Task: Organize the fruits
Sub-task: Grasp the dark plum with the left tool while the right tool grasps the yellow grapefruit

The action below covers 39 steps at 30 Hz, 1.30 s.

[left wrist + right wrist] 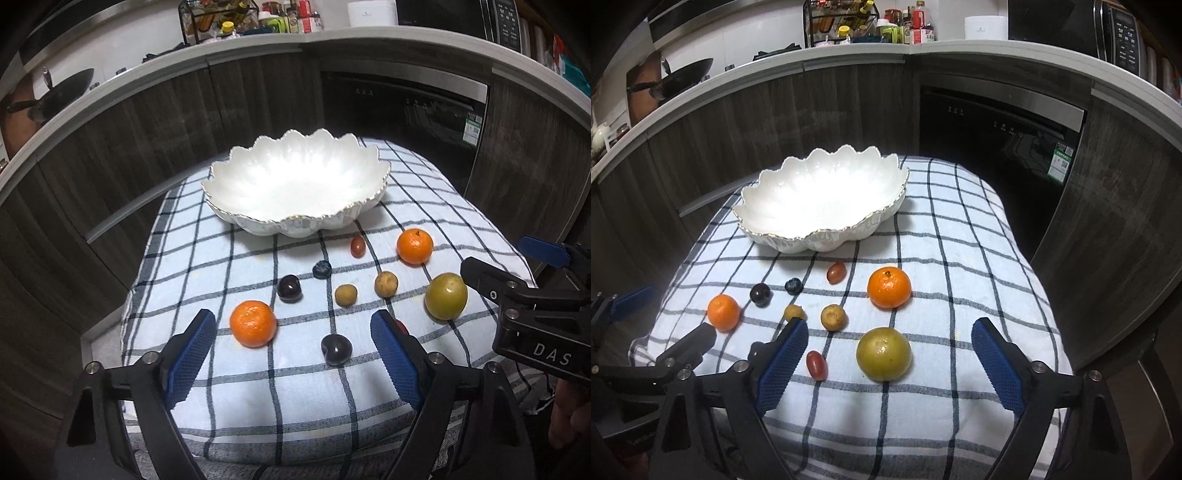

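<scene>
Lying on cloth point(960, 229), red grape tomato point(816, 364), long axis toward bowl point(768, 192).

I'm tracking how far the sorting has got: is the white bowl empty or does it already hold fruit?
Empty: the white bowl shows only bare interior.

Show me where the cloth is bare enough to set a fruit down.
Bare cloth lies right of the bowl and behind the far orange; more near the front edge. The fruit crowds the middle, from the near orange to the green fruit.
</scene>
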### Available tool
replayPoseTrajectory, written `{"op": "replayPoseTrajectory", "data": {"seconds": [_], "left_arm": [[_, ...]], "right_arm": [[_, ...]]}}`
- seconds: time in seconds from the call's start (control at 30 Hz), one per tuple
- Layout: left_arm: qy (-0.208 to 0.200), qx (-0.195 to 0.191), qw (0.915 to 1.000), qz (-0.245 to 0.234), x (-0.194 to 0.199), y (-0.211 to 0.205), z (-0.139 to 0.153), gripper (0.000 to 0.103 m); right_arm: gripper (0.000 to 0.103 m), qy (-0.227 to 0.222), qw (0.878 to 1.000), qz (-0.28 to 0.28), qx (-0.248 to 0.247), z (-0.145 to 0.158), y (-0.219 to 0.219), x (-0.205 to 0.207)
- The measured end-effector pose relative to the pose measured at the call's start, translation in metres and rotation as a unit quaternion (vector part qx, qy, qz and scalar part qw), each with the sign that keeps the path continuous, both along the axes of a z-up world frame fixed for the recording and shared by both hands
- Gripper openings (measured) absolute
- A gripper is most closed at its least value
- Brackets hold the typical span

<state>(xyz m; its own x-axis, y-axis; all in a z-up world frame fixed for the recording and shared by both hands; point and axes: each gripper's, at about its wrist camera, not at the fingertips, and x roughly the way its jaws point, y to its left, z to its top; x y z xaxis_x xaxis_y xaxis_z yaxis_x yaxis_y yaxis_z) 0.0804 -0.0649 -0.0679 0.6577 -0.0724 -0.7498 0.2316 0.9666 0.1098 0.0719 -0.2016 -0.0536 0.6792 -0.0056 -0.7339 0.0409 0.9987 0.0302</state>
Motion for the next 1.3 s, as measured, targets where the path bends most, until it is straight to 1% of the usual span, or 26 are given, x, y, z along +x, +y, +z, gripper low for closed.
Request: {"op": "replayPoseTrajectory", "data": {"seconds": [0.07,0.2,0.37,0.4,0.5,0.73,0.8,0.9,1.03,1.2,1.23,1.3], "left_arm": [[0.009,-0.001,0.9999,-0.004,0.002,-0.001,-0.005,0.083],[0.024,-0.004,0.9997,-0.008,0.007,-0.003,-0.014,0.080],[0.049,-0.001,0.9986,-0.020,0.012,-0.010,-0.029,0.071],[0.053,0.000,0.9983,-0.023,0.012,-0.012,-0.031,0.070],[0.063,0.007,0.9974,-0.036,0.012,-0.019,-0.039,0.069],[0.092,0.002,0.9951,-0.037,0.021,-0.021,-0.058,0.057],[0.094,0.002,0.9950,-0.033,0.023,-0.020,-0.062,0.055],[0.102,-0.006,0.9942,-0.034,0.025,-0.019,-0.067,0.054],[0.112,-0.011,0.9930,-0.037,0.027,-0.019,-0.073,0.048],[0.125,-0.016,0.9913,-0.037,0.030,-0.018,-0.079,0.042],[0.127,-0.019,0.9910,-0.037,0.031,-0.018,-0.080,0.038],[0.129,-0.021,0.9907,-0.039,0.031,-0.018,-0.082,0.038]], "right_arm": [[0.086,0.006,1.000,0.002,0.001,-0.004,0.000,0.002],[0.085,0.019,1.000,0.006,0.003,-0.013,-0.001,0.007],[0.085,0.035,0.999,0.004,0.005,-0.025,-0.002,0.014],[0.084,0.039,0.999,0.004,0.006,-0.027,-0.003,0.015],[0.082,0.048,0.999,0.006,0.008,-0.034,-0.003,0.018],[0.076,0.072,0.997,0.007,0.008,-0.049,-0.003,0.026],[0.075,0.077,0.997,0.008,0.006,-0.053,-0.002,0.028],[0.074,0.083,0.996,0.011,0.004,-0.056,0.001,0.029],[0.074,0.088,0.996,0.012,0.004,-0.060,0.001,0.032],[0.067,0.099,0.995,0.013,0.006,-0.067,0.002,0.036],[0.065,0.100,0.995,0.014,0.006,-0.068,0.002,0.037],[0.065,0.101,0.995,0.016,0.006,-0.069,0.004,0.037]]}}
